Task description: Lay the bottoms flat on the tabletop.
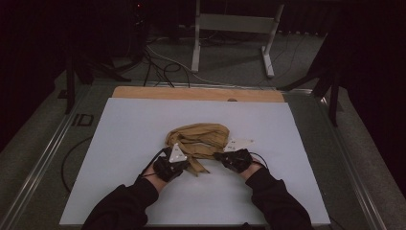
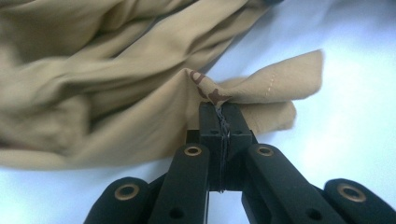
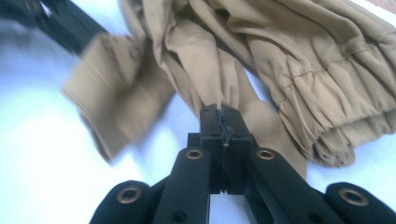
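**Both grippers pinched on the tan garment, ready to spread it**

A crumpled tan garment (image 1: 198, 140) lay near the middle of the white board (image 1: 119, 143), its bulk bunched toward the far side and loose ends trailing toward the person. The left gripper (image 1: 178, 154) sat at the garment's near-left edge; in the left gripper view its jaws were fully closed on a fold of the cloth (image 2: 140, 93), at a spot where a patch of patterned inner fabric showed just past the tips. The right gripper (image 1: 221, 155) sat at the garment's near-right edge, and its jaws were likewise clamped tight, on a narrow gathered strip (image 3: 224, 84) that ran back into the pile. An elasticated cuff (image 3: 345, 126) lay just to the right of that strip, outside the grip.

The step in hand looked like opening the garment out flat. To do it well, both pinches needed to stay firm while the hands drew apart evenly, away from the pile's centre, so neither hold slipped off its thin bite of cloth. Lifting slightly before pulling would probably let the tangled folds fall free instead of dragging the whole heap across the board. The right grip held little cloth; a sharp tug could lose it.
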`<move>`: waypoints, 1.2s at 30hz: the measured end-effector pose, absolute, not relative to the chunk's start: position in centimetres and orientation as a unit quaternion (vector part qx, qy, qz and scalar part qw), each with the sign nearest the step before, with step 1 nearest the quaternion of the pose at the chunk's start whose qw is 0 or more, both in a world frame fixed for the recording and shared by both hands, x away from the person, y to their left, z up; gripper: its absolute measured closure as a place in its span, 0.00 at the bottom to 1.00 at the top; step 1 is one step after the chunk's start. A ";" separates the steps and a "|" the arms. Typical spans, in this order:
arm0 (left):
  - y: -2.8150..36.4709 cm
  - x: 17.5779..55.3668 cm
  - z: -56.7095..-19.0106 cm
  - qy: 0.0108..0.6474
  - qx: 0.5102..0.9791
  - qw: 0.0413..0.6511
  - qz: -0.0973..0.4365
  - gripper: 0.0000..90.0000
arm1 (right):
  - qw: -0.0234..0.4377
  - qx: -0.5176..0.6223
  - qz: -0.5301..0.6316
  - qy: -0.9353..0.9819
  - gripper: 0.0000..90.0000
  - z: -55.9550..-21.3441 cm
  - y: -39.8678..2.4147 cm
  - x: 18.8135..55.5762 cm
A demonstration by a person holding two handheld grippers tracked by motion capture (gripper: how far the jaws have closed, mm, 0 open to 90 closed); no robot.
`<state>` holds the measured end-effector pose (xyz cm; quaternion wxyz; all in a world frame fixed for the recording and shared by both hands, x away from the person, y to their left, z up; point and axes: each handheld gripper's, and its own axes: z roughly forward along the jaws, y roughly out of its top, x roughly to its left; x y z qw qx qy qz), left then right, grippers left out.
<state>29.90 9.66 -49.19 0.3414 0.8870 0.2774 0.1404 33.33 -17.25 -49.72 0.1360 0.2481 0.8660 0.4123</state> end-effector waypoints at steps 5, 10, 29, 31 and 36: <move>11.2 29.4 -48.9 0.278 0.888 0.335 0.148 1.00 | 0.135 0.251 0.413 0.865 1.00 -49.7 -18.1 32.9; 13.3 28.5 -48.4 0.275 0.894 0.317 0.159 1.00 | 0.138 0.253 0.408 0.866 1.00 -49.5 -19.5 31.9; 19.5 26.2 -47.6 0.315 0.880 0.310 0.177 1.00 | 0.167 0.289 0.386 0.860 1.00 -48.8 -25.8 28.9; 20.8 25.6 -47.8 0.326 0.876 0.308 0.180 1.00 | 0.169 0.299 0.383 0.857 1.00 -48.9 -26.7 28.5; 22.1 25.1 -48.2 0.332 0.874 0.311 0.171 1.00 | 0.166 0.327 0.382 0.848 1.00 -49.5 -28.8 27.7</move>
